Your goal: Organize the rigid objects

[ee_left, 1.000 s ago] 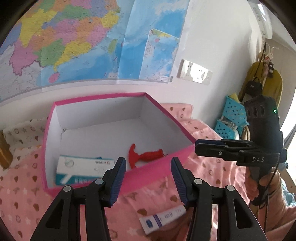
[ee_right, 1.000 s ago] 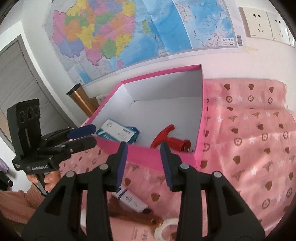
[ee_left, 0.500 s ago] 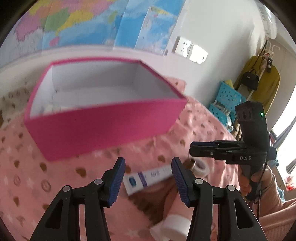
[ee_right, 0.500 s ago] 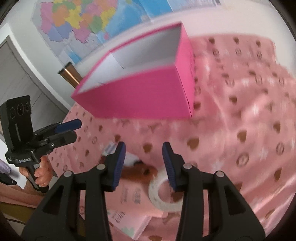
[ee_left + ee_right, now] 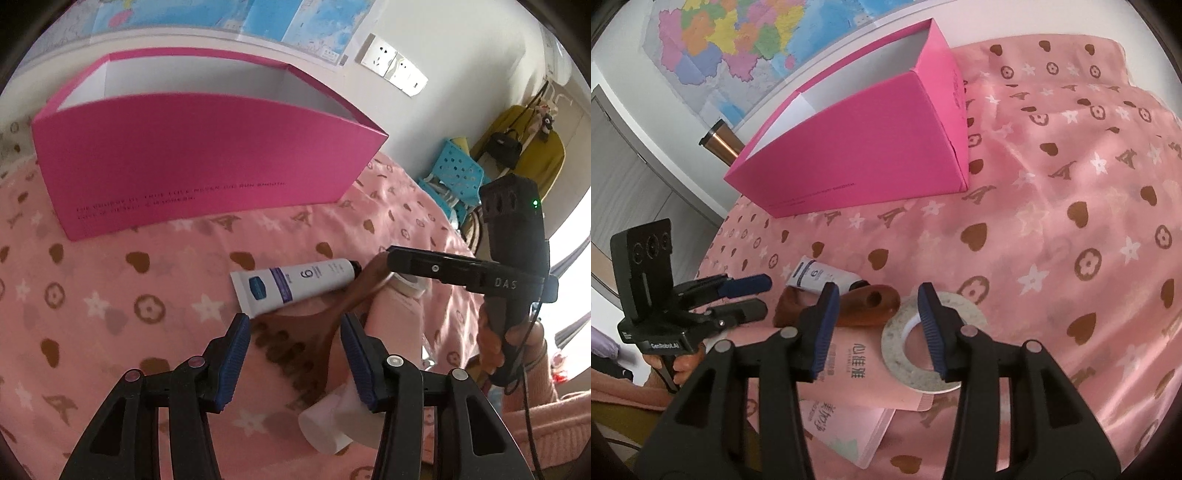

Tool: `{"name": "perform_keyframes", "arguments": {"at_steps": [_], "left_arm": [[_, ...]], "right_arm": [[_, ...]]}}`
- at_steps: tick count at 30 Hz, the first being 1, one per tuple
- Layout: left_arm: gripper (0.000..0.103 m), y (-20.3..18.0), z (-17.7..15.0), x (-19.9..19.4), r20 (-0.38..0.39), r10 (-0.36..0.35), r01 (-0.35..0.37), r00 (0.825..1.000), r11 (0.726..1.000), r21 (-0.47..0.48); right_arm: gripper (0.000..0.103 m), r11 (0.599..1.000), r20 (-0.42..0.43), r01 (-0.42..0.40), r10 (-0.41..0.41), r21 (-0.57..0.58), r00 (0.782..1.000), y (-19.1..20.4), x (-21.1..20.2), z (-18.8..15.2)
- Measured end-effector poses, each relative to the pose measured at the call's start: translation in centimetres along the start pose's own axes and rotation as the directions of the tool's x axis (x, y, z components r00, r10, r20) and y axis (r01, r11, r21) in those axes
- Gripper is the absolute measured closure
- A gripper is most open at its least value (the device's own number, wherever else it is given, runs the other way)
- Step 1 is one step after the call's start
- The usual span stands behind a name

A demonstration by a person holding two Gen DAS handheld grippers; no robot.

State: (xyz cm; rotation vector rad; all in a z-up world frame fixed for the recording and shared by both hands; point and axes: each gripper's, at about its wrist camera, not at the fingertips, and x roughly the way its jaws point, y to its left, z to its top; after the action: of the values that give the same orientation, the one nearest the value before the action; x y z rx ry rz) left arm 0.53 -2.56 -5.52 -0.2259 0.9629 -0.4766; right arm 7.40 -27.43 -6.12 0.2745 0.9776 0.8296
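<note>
**Both tongs poised over loose items, pink box waiting behind.**

The pink box [image 5: 192, 173] stands open-topped on the cloth-covered bench [image 5: 1071, 229], presumably to receive things. The left tongs [image 5: 295, 354], closing with nothing between them, face the white tube [image 5: 295, 286], whose long axis lies crosswise, cap towards the right tongs [image 5: 875, 332]; these, opening and empty, straddle the tape roll [image 5: 923, 332], lying flat.

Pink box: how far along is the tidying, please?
Done: unclear, the inside of the pink box is hidden. In hand: nothing; the left gripper, jaws closing, hovers over the wooden brush, the right gripper, jaws opening, over the tape roll. Left: brush, roll, white tube and pink tube lie outside the box.
</note>
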Motion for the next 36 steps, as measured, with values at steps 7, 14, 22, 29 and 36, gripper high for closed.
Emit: {"name": "perform_keyframes", "arguments": {"at_steps": [7,14,22,29,36], "left_arm": [[0.052,0.5,-0.3,0.4,-0.017,-0.042,0.041,0.999,0.999,-0.025],[0.053,1.0,-0.5,1.1,-0.032,-0.035,0.033,0.999,0.999,-0.039],[0.053,0.6,-0.7,0.9,-0.027,0.005,-0.005,1.000,1.000,-0.014],[0.053,0.7,-0.7,0.9,-0.020,0.029,-0.029,0.999,0.999,-0.014],[0.064,0.3,-0.8,1.1,-0.002,0.039,-0.039,0.999,0.999,-0.031]], "right_arm": [[0.056,1.000,0.007,0.003,-0.003,-0.016,1.000,0.7,0.6,0.1],[0.056,0.999,0.011,-0.032,0.032,0.000,0.999,1.1,1.2,0.4],[0.056,0.992,-0.048,0.092,-0.096,-0.082,0.994,1.8,1.8,1.1],[0.056,0.975,-0.123,0.124,-0.148,-0.186,0.981,2.1,2.1,1.2],[0.048,0.951,-0.166,0.130,-0.182,-0.281,0.969,3.3,3.3,1.0]]}}
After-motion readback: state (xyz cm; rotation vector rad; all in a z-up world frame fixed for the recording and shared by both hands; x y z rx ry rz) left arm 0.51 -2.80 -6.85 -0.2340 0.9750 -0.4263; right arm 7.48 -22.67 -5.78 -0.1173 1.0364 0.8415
